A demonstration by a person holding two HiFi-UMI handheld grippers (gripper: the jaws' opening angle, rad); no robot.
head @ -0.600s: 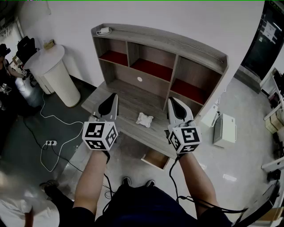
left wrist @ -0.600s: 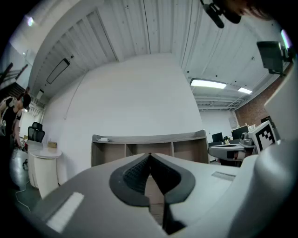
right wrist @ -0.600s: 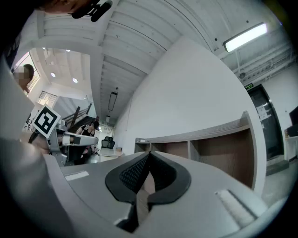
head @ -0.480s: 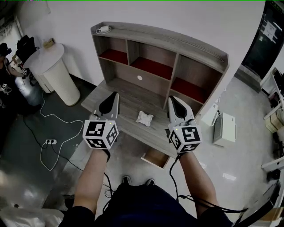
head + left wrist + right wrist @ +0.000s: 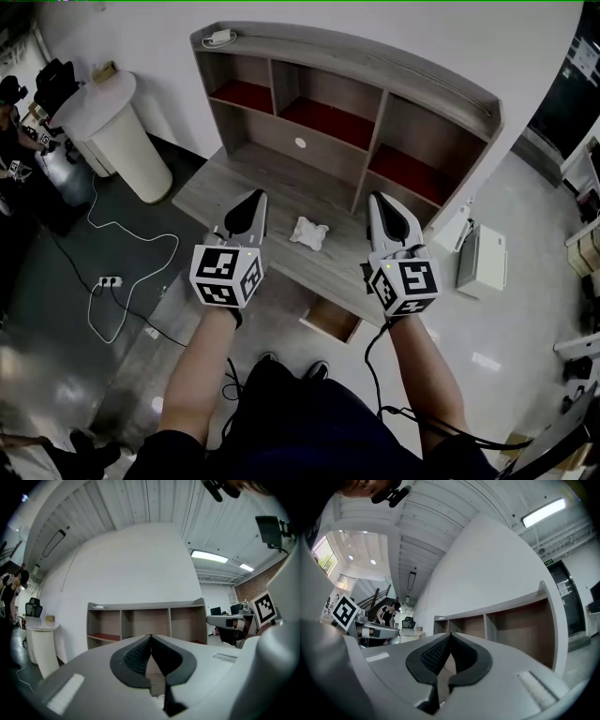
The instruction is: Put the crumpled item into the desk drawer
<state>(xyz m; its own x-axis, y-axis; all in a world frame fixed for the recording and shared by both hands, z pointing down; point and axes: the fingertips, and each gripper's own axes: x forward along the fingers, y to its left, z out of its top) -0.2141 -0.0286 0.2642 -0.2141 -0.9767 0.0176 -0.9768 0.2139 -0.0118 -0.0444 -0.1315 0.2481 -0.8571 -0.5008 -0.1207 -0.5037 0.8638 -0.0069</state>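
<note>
A white crumpled item [image 5: 308, 232] lies on the grey wooden desk [image 5: 225, 183], about midway between my two grippers in the head view. My left gripper [image 5: 253, 198] hovers to its left, jaws shut and empty. To the item's right hangs my right gripper [image 5: 379, 202], also shut with nothing held. Below the desk's front edge a drawer [image 5: 330, 322] stands pulled open, showing a bare wooden bottom. In the left gripper view the left gripper [image 5: 150, 636] points at the shelf unit [image 5: 145, 623]; the right gripper [image 5: 450, 634] does the same in the right gripper view.
A shelf unit [image 5: 375, 103] with red-floored compartments stands on the back of the desk. A white cylindrical stand [image 5: 117, 141] is at the left, with cables and a power strip [image 5: 106, 281] on the floor. A white box [image 5: 483, 262] sits on the floor at the right.
The head view has shifted, so the desk and shelf sit a little higher and nearer. Both grippers stay shut on either side of the crumpled item.
</note>
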